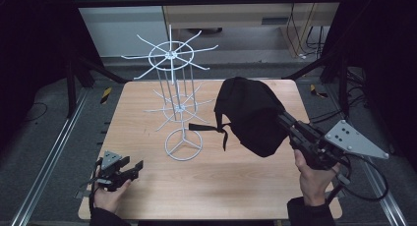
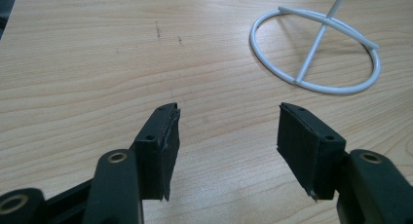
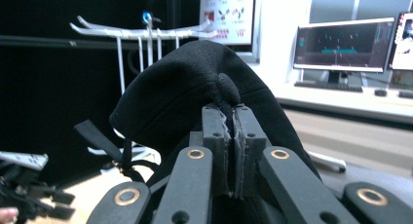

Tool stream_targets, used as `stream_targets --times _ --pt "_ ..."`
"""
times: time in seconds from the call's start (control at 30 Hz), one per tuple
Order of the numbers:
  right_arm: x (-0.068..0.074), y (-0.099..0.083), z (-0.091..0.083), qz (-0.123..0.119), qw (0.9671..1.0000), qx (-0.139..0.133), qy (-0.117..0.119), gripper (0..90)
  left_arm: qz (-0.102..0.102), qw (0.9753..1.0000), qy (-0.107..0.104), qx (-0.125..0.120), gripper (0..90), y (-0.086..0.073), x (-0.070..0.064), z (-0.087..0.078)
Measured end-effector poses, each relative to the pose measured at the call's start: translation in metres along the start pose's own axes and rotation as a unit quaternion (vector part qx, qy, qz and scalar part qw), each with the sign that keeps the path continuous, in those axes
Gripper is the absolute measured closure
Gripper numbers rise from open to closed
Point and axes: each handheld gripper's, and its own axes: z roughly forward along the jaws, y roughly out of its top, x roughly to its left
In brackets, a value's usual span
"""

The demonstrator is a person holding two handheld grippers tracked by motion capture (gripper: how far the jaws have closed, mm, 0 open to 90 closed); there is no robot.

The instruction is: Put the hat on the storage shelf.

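A: Entry, right side. Where is the cap?

B: The black cap (image 1: 251,115) is held up off the desk (image 1: 221,182), over its right half, by the right gripper (image 1: 287,123). In the right gripper view the two jaws are pressed together with a fold of the cap's fabric pinched between them at the crown (image 3: 214,87). A black strap (image 1: 209,128) hangs from the cap's left edge, toward the rack.

A: And the rack?

B: White wire display rack (image 1: 172,78), upright on the desk's left-centre. Round ring base (image 1: 184,145) flat on the wood, a central pole, two tiers of radiating hooks. The cap is just right of it; I cannot tell whether the strap touches the wire.

A: Left side?

B: Left gripper (image 1: 130,168) sits low at the near-left corner of the desk, held by the left hand (image 1: 109,196). Left gripper view: jaws spread apart, bare wood between the pads (image 2: 163,146), nothing held. The ring base shows ahead and to the right of them, apart from the jaws.

A: Right hand?

B: Right hand (image 1: 312,179) grips the handle under the grey three-cornered plate (image 1: 354,140); the cable (image 1: 373,189) loops off the desk's right edge.
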Motion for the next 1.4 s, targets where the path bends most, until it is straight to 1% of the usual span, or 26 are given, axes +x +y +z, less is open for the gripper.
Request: stream_targets --times 0.13,0.23,0.3,0.57,0.67,0.83,1.0,1.2,1.33,1.4 --pt "0.003 0.013 -0.001 0.003 0.9997 -0.023 0.008 86.2 0.0 1.0 0.0 0.001 40.3 0.0 0.0 0.0" --pt "0.005 0.023 0.0 0.003 0.9992 -0.04 0.009 86.2 -0.002 1.0 0.0 0.001 40.3 0.0 -0.001 0.001" --pt "0.005 0.028 0.001 0.003 0.9988 -0.048 0.009 86.2 0.001 1.0 0.001 0.002 40.3 0.0 -0.001 0.001" --pt "0.012 0.049 0.014 0.007 0.9966 -0.081 0.016 86.2 0.001 1.0 0.0 0.004 40.2 0.0 -0.001 0.002" --pt "0.015 0.051 0.02 0.011 0.9962 -0.083 0.022 86.2 0.002 1.0 0.0 0.005 40.2 0.0 -0.001 0.002" --pt "0.022 0.048 0.036 0.008 0.9971 -0.07 0.03 86.2 0.002 1.0 0.0 0.006 40.1 0.0 -0.001 0.002" --pt "0.028 0.033 0.051 0.011 0.9979 -0.053 0.037 86.1 0.001 1.0 0.0 0.005 40.0 0.0 -0.001 0.002" --pt "0.033 0.018 0.063 0.018 0.998 -0.038 0.048 85.8 0.003 1.0 -0.001 0.007 40.0 0.0 -0.001 0.003" --pt "0.037 0.012 0.068 0.016 0.9982 -0.028 0.05 85.3 0.004 1.0 -0.001 0.007 40.0 0.0 -0.001 0.003" --pt "0.039 0.007 0.071 0.014 0.9985 -0.021 0.048 84.8 0.005 1.0 -0.001 0.007 39.9 0.0 -0.001 0.003"
